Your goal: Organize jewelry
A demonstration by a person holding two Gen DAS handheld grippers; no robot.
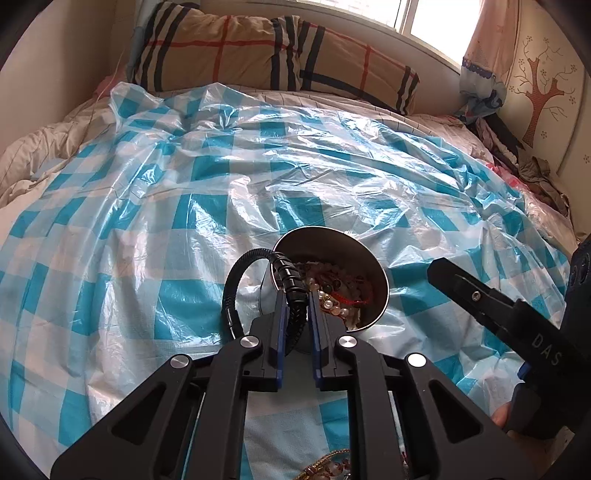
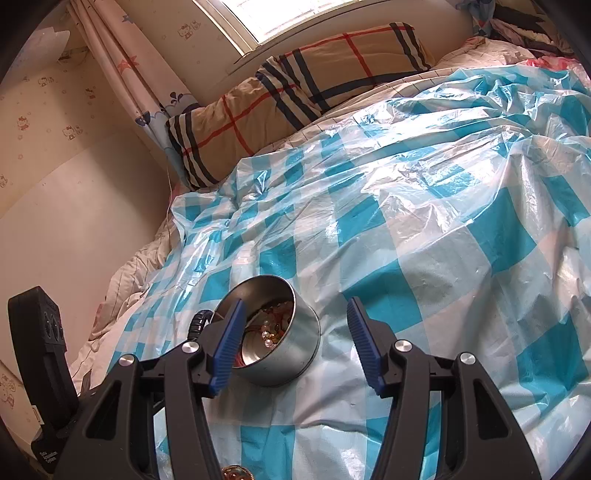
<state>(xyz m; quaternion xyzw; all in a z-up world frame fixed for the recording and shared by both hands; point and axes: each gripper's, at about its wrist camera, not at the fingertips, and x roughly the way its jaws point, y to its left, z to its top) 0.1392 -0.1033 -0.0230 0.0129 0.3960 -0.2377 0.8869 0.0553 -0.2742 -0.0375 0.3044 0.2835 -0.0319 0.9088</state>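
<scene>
Pinching a black braided bracelet (image 1: 258, 280) looping up-left above the tin (image 1: 369, 269), left claw (image 1: 297, 314); right claw (image 2: 295, 336) wide.

We count 1 metal tin (image 2: 284, 332), 1 black bracelet (image 1: 255, 280), 2 plaid pillows (image 1: 221, 48), 1 checked plastic sheet (image 1: 147, 221), 2 grippers (image 1: 295, 314).

A home bedroom: bed (image 1: 55, 155) with rumpled bedding under a blue-and-white checked plastic sheet (image 1: 229, 177), plaid pillows (image 1: 236, 51) far ahead of the tongs, bright window (image 1: 424, 18) behind those, patterned curtain (image 2: 125, 62), tree-print wallpaper (image 1: 543, 92), clothes heaped (image 1: 532, 166) beside it.
</scene>
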